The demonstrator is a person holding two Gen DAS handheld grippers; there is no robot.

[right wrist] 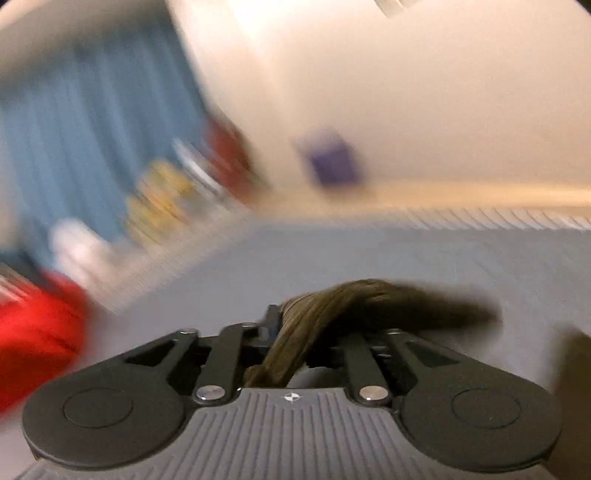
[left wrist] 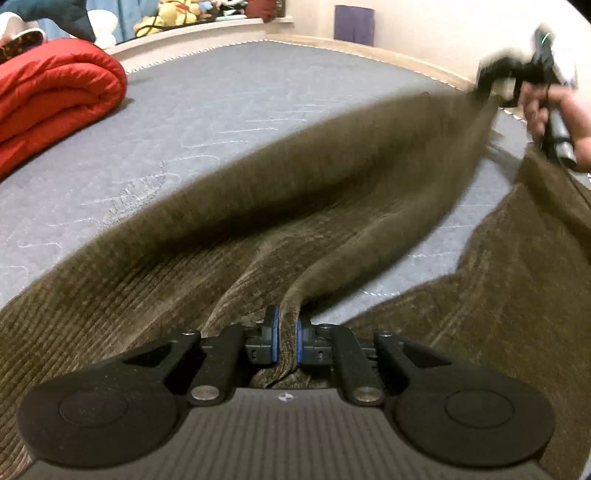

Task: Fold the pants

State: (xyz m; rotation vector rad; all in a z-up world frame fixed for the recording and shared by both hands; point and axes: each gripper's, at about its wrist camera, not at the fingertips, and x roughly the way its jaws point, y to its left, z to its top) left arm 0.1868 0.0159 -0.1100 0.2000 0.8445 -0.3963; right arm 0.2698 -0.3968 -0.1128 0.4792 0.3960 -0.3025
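Note:
Brown corduroy pants (left wrist: 295,206) stretch across a grey quilted mattress (left wrist: 221,103). My left gripper (left wrist: 287,334) is shut on a fold of the pants near the bottom of the left wrist view. My right gripper (left wrist: 498,79) shows blurred at the upper right of that view, holding the far end of the same pant leg lifted off the mattress. In the right wrist view my right gripper (right wrist: 295,325) is shut on a bunched brown strip of the pants (right wrist: 332,306). That view is heavily motion-blurred.
A rolled red quilt (left wrist: 55,96) lies at the left on the mattress. Stuffed toys (left wrist: 177,14) and a blue curtain (right wrist: 92,147) stand behind the bed. A purple object (left wrist: 354,24) leans on the cream wall. The mattress edge (left wrist: 369,51) runs along the wall.

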